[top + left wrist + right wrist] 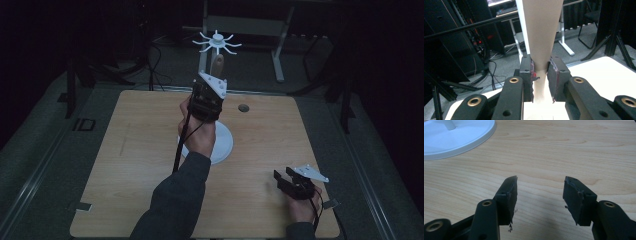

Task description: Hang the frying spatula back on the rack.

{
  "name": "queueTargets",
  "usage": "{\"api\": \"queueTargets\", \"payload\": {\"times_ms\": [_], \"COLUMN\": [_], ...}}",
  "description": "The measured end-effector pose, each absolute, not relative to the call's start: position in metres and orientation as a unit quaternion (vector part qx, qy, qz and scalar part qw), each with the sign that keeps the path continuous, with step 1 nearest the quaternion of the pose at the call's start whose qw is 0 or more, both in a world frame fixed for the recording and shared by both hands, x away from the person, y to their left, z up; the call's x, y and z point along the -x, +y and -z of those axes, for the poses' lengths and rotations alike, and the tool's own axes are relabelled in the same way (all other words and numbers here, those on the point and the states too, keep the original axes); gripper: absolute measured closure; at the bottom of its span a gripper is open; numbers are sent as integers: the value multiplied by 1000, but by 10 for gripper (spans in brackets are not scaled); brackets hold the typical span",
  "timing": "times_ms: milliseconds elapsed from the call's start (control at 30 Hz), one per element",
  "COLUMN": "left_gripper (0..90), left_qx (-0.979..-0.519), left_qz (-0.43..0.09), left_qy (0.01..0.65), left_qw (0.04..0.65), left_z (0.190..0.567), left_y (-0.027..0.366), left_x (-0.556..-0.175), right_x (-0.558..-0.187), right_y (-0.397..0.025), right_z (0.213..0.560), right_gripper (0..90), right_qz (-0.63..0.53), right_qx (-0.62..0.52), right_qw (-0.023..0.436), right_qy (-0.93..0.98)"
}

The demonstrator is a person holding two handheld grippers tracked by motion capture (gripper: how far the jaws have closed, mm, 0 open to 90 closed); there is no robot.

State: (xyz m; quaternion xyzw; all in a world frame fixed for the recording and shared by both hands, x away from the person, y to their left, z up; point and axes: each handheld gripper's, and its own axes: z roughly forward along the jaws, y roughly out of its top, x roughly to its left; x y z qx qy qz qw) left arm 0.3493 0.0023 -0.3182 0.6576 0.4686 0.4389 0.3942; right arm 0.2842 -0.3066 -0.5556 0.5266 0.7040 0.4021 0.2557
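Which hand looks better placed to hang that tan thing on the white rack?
Left: the left gripper is shut on the tan piece, raised beside the rack. The right gripper rests open and empty, low over the table.

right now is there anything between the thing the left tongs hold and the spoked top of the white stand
Nothing visible. The left tongs grip a tan wooden piece just below the stand's spoked top, with open air between them. The right tongs rest open, far off.

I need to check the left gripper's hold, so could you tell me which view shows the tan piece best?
The left gripper view: the tan piece is close and sharp, clamped between the left gripper jaws. In the high view it is small, dim and poking above that gripper. The right gripper view faces the table.
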Motion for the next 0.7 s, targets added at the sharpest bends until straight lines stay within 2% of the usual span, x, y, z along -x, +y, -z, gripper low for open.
{"api": "queueTargets", "payload": {"times_ms": [700], "left_gripper": [753], "left_qx": [-665], "left_qz": [-422], "left_qy": [483], "left_qw": [382], "left_z": [319], "left_y": [5], "left_x": [-365], "right_x": [-284], "right_y": [-308], "right_z": [555], "right_gripper": [447], "right_qz": [-404], "right_qx": [-529], "right_qw": [255], "right_qy": [702]}}
